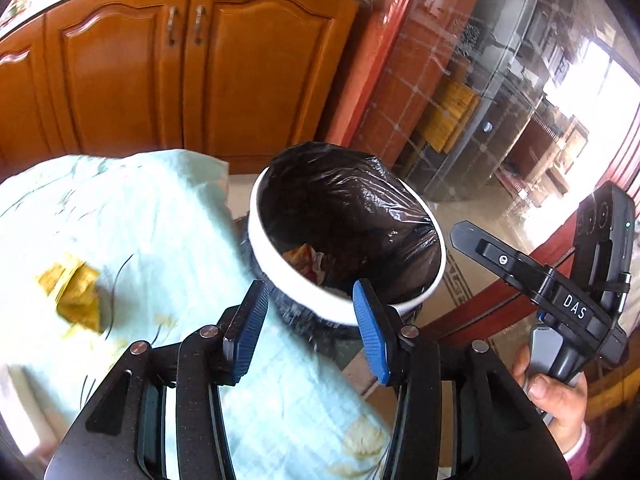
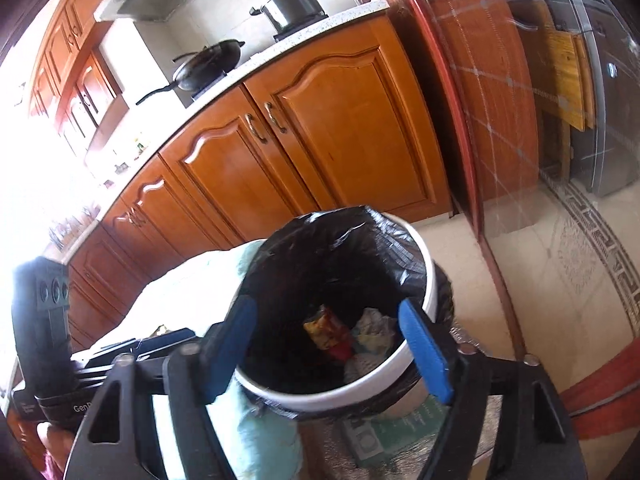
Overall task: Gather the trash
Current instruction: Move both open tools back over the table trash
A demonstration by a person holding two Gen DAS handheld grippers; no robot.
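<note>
My right gripper (image 2: 328,344) hung open and empty over the bin (image 2: 424,280), my left gripper (image 1: 308,320) open too, while the crumpled yellow wrapper (image 1: 74,292), surely light and soft, lay near the table's left edge for pinching at a raised fold.

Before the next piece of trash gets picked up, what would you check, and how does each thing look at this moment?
1. Left gripper free: ok, jaws apart, nothing between them.
2. Right gripper free: ok, jaws wide, nothing held.
3. Bin ready: ok, black liner folded over the rim, mouth uncovered.
4. Earlier trash inside: ok, wrappers lie at the bottom.
5. Trash left to collect: not ok, a yellow crumpled piece lies on the light tablecloth.
6. Anything else on the table: cannot tell, much of it is out of view.
</note>
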